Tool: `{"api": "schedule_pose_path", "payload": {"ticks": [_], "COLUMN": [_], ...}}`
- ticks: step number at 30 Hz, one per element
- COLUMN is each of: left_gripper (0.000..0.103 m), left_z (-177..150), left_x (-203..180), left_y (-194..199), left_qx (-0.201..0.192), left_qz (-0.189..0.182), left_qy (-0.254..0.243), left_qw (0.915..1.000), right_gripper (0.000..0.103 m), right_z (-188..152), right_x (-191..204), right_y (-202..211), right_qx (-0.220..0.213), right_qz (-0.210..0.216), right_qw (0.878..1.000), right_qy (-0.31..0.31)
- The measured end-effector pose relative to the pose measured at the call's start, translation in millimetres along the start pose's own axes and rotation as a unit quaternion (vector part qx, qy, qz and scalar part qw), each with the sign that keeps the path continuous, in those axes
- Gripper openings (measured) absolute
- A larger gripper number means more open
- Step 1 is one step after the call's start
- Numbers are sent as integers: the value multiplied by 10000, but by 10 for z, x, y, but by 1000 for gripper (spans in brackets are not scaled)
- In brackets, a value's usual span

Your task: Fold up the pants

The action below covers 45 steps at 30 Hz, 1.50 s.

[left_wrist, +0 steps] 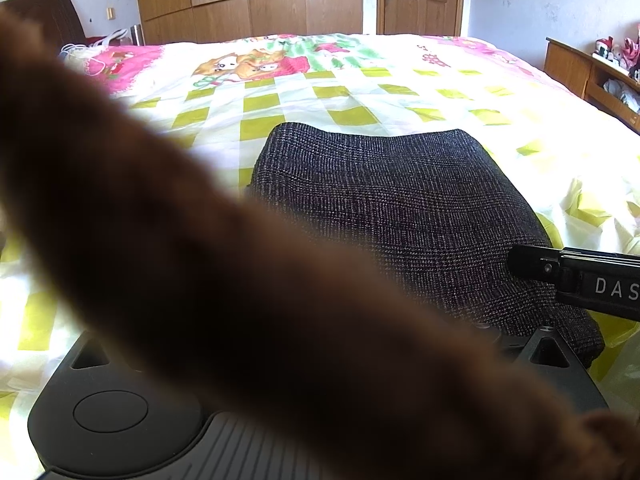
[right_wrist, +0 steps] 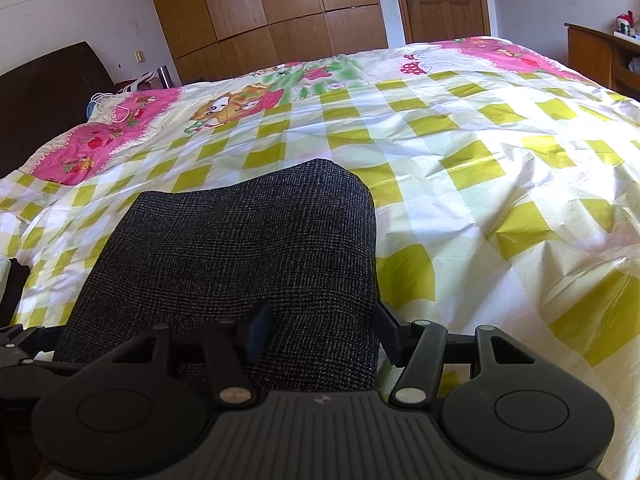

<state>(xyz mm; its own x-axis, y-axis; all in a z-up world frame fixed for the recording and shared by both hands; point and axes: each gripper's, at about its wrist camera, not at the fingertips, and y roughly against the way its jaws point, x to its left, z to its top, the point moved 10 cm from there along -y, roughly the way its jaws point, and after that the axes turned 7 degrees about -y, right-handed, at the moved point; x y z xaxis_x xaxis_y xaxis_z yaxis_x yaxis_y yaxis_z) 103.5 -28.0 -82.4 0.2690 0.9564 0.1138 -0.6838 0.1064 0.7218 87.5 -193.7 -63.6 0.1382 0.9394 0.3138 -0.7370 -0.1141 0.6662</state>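
Pants: dark grey woven pants with a fine check (right_wrist: 248,256), folded into a thick rectangular bundle, lying on the near part of the bed cover, rounded fold at the far end
Handling: judged soft, limp and fairly light; the coarse weave should give the pads good friction, but stacked layers may slide apart if only the top one is caught
Where to grip: probably the near right edge, pinching through all layers at once
Right gripper (right_wrist: 320,332): jaws partly open, straddling the bundle's near right edge; left finger (right_wrist: 260,328) lies on the cloth, right finger just off the edge; no squeeze seen
Left gripper: fingers hidden behind a blurred brown sleeve (left_wrist: 200,260); cannot tell its opening or hold
Bed cover: glossy white and yellow-green checked quilt with pink cartoon panels (right_wrist: 500,168), creased to the right
Beyond: wooden wardrobe (right_wrist: 272,12), wooden door (right_wrist: 440,0)
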Motion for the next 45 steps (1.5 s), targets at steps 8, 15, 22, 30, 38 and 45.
{"api": "schedule_pose_path", "payload": {"ticks": [8, 15, 22, 30, 38, 45], "left_gripper": [103, 103, 103, 103, 103, 102], "left_z": [61, 252, 264, 195, 203, 227], "left_x": [153, 164, 207, 120, 123, 35], "left_y": [45, -8, -203, -383, -388, -440], "left_qx": [-84, -165, -5, 95, 109, 130], "left_qz": [16, -85, -251, -890, -1044, -993], "left_qy": [229, 68, 56, 291, 112, 152], "left_qw": [9997, 9998, 9997, 9956, 9944, 9949], "right_gripper": [69, 69, 70, 75, 65, 52], "right_z": [58, 281, 318, 216, 219, 256], "right_x": [-107, -72, -162, -159, -104, -6], "right_y": [13, -106, -371, -546, -528, -581], "right_qx": [157, 374, 825, 1174, 1301, 1364], "right_qz": [134, 302, 548, 927, 1178, 1200], "right_qw": [9987, 9981, 9920, 9828, 9795, 9800], "right_qy": [-465, -377, -788, -1087, -984, -814]}}
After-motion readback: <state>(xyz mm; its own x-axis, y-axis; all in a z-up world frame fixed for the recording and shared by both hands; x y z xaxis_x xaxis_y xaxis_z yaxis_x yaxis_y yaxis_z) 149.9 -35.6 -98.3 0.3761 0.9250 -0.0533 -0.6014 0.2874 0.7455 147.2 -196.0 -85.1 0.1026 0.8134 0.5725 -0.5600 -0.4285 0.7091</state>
